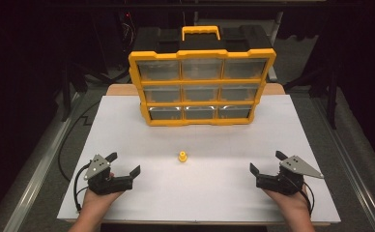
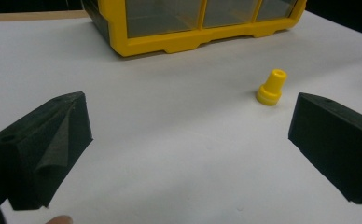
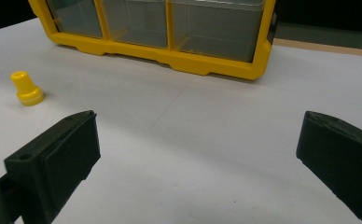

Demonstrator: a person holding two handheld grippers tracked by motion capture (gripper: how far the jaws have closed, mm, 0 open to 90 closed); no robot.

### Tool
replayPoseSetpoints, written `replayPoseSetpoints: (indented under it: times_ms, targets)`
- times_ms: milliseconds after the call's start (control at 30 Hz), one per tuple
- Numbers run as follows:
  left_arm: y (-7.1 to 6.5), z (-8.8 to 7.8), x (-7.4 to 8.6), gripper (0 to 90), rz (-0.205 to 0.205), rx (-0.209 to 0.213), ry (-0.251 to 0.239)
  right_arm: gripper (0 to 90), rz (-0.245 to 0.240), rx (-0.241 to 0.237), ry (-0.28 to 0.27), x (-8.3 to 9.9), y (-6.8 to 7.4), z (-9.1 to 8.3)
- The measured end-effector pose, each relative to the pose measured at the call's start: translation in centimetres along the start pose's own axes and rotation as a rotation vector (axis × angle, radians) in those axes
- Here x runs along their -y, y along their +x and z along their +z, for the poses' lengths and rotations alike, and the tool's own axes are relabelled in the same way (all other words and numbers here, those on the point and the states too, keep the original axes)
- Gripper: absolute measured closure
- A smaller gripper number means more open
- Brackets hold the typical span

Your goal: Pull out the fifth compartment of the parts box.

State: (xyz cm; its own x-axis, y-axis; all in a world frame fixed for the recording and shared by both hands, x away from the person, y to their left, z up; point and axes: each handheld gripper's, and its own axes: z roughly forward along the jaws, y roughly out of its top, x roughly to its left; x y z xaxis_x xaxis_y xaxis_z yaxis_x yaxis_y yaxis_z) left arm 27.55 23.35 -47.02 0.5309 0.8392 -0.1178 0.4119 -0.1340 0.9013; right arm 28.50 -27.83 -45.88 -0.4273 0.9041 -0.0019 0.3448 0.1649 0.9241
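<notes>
One white table (image 1: 127, 125) carries everything, and its biggest load is the organizer (image 1: 202, 87), a yellow-framed case of nine clear drawers in three rows, standing upright with a black top and a yellow handle. All else sits on the near side of the organizer. Well in front of its bottom row, at the left, a hand holds the left gripper (image 1: 126, 164) low over the table, jaws spread wide with nothing between them. At the right the right gripper (image 1: 265, 162) matches it, jaws wide and empty. Smallest is the peg (image 1: 182, 156), a yellow stepped piece standing upright in front of the organizer's middle column, between the two grippers and apart from both.
</notes>
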Motion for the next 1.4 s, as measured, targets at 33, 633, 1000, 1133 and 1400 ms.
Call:
replayPoseSetpoints:
  times_ms: [33, 633, 1000, 1133, 1400]
  targets:
    - [0.0, 0.0, 0.0, 0.6, -0.002, 0.002, -0.006, 0.0, -0.002, 0.005, 0.009, 0.1, 0.0, 0.1]
    - [0.0, 0.4, -0.1, 0.2, 0.002, 0.020, 0.000, 0.0, -0.008, 0.010, 0.028, -0.1, 0.0, 0.6]
    - [0.0, 0.7, -0.2, 0.3, 0.006, 0.023, -0.022, 0.0, -0.049, 0.017, 0.048, -0.6, 0.6, 2.0]
    - [0.1, 0.8, -0.2, 0.3, 0.005, 0.022, -0.025, 0.0, -0.059, 0.019, 0.051, -0.7, 0.8, 2.4]
    - [0.2, 0.9, -0.2, 0.3, 0.011, 0.017, -0.023, 0.0, -0.052, 0.011, 0.053, -1.4, 0.9, 3.5]
